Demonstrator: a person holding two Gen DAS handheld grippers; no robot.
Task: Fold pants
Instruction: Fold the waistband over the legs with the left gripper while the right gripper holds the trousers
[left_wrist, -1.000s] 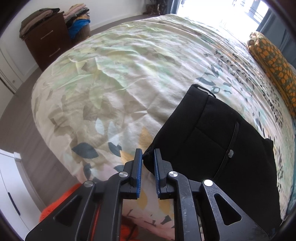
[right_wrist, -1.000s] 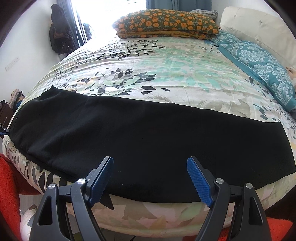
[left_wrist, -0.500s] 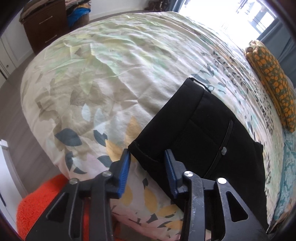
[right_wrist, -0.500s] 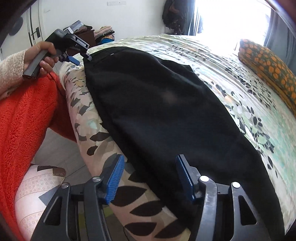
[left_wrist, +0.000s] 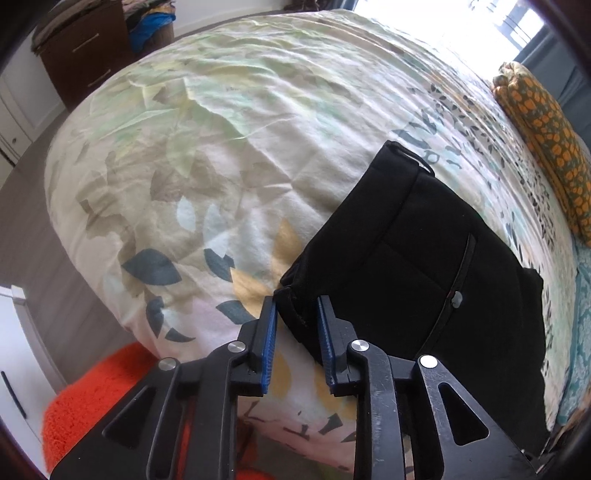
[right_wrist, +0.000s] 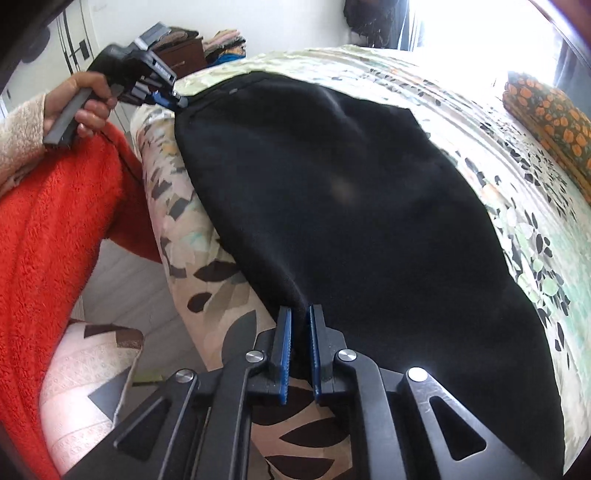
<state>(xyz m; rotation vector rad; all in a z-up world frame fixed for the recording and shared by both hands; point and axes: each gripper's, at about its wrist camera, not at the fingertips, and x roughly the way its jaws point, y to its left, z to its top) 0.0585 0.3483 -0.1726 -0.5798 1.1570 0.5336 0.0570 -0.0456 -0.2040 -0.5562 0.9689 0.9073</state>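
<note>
Right wrist: fingers nearly closed, pinching flat black pants (near edge).

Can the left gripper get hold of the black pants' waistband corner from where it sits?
Probably yes: the left gripper is open astride the black fabric pants' corner, nothing between.

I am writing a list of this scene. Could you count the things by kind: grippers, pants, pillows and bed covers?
Grippers: 2, the left gripper and the right gripper
Pants: 1, the black pants
Pillows: 1, the orange patterned pillow
Bed covers: 1, the leaf-print duvet
Total: 5
</note>
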